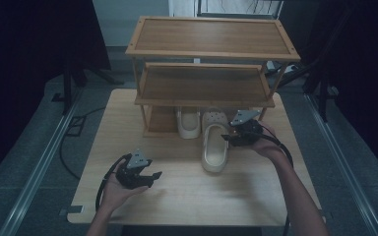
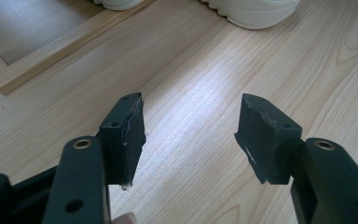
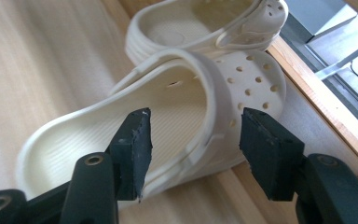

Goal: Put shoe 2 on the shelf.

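Note:
Two cream clogs lie by a wooden shoe rack. The nearer clog lies on the table with its holed toe against the rack's bottom rail. The other clog sits on the rack's lowest level. My right gripper is open just right of the nearer clog. That clog's side wall and strap appear between the jaws, and the pads do not press on it. My left gripper is open over bare table at the front left, holding nothing.
The rack has two upper shelves, both bare, and stands at the back of the light wooden table. A cable trails from each gripper. Dark floor and metal rails flank the table.

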Motion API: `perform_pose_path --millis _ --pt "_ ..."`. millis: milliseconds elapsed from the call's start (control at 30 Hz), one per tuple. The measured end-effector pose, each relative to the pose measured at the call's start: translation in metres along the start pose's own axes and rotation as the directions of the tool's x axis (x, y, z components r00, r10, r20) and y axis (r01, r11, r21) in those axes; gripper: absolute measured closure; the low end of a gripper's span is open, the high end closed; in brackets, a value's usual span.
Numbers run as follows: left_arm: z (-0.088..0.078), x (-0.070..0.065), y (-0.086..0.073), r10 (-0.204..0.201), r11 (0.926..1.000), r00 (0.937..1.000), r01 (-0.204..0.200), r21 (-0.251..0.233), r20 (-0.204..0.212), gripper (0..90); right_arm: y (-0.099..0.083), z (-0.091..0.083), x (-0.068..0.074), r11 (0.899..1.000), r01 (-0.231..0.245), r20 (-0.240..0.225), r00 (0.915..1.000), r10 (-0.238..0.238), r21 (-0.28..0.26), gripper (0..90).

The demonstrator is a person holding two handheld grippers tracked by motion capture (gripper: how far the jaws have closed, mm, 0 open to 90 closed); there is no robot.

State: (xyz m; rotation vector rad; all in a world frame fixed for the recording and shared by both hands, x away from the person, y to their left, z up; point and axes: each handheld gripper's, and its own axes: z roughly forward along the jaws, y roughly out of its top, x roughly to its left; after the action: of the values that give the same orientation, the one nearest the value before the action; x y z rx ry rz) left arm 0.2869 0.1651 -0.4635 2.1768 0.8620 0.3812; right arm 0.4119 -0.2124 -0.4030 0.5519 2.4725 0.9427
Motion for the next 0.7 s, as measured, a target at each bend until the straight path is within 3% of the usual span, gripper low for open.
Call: perform_pose_path --millis 200,367,467,567,667,700 --pt "0.0 -0.001 0.001 0.008 1.0 1.0 -0.008 0.004 -0.002 41.4 -0.009 -0.023 0.02 0.999 0.018 -0.059 0.998 -0.021 -0.043 56.8" --pt "0.0 -0.003 0.001 0.008 1.0 1.0 -0.008 0.003 0.002 41.4 -0.02 -0.025 0.049 0.998 0.043 -0.172 0.9839 -0.051 -0.046 82.1" --pt "0.001 -0.005 0.002 0.014 0.9999 0.9999 -0.014 0.007 0.003 41.4 -0.028 -0.017 0.07 0.998 0.056 -0.241 0.9684 -0.064 -0.04 89.7" --pt "0.002 -0.006 0.002 0.018 0.9998 0.9998 -0.018 0.01 0.005 41.4 -0.035 -0.003 0.086 0.997 0.073 -0.286 0.9555 -0.073 -0.012 90.0" --pt "0.002 -0.005 0.002 0.016 0.9998 0.9999 -0.016 0.009 0.004 41.4 -0.039 0.012 0.093 0.996 0.086 -0.291 0.9538 -0.075 0.027 90.0" --pt "0.001 -0.005 0.002 0.015 0.9998 0.9999 -0.015 0.009 0.004 41.4 -0.04 0.017 0.093 0.994 0.096 -0.274 0.9583 -0.081 0.043 90.0"
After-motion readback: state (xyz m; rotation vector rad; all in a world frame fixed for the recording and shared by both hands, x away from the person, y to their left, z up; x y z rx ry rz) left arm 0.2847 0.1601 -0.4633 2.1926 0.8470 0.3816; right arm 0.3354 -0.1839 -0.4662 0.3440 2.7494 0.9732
